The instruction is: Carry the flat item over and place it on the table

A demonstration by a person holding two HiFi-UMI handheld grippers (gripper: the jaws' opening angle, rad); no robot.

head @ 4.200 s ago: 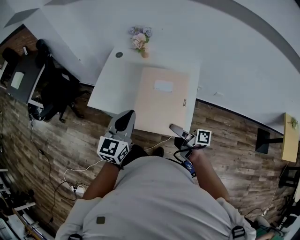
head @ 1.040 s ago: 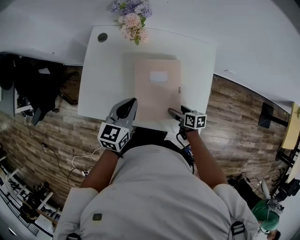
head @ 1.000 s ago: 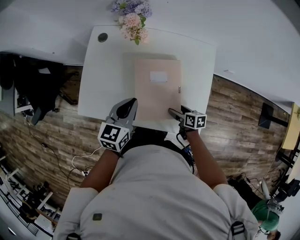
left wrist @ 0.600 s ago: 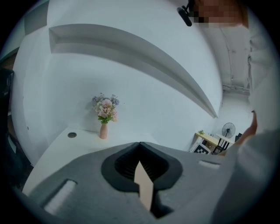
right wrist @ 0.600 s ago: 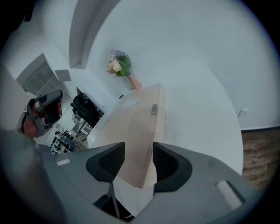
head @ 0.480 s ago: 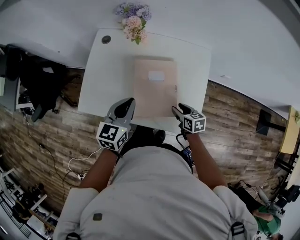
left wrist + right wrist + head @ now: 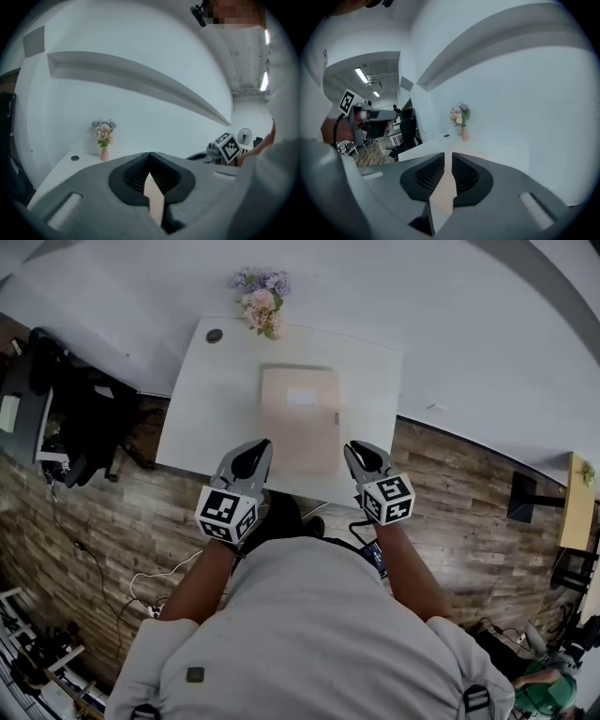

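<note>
Right gripper (image 7: 356, 450): jaws have just been closing and stand all but together, with a thin slit left and nothing in it. The beige showing through the slit is the item beyond, not a grip. It hangs off the table's near edge at about 5 o'clock from the item.

Left gripper (image 7: 255, 452): jaws together at the tips and empty. It sits at about 7 o'clock from the item, also clear of the surface.

Flat item (image 7: 300, 418): beige with a pale label, lying flat on the white table (image 7: 211, 418) between your two grippers and just beyond them. By my reading the placing is done. Its near edge lies close to the table's front edge, which is the weak point.

Risks, nearest first:
- Either gripper dipping could catch that near edge and drag the item towards 6 o'clock, off the front. Keep both high and draw straight back.
- A nudge from one side only would pivot the item. I judge it light and slick on that top, so it would slide easily.
- If you go back in to straighten it, a push towards 12 o'clock sends it at the flower vase (image 7: 262, 310) by the far edge. The vase looks top-heavy and likely to tip. The small dark disc (image 7: 215, 336) at 11 o'clock matters less.
- A cable (image 7: 155, 573) lies on the floor at about 8 o'clock from you. Mind your feet as you step away.
</note>
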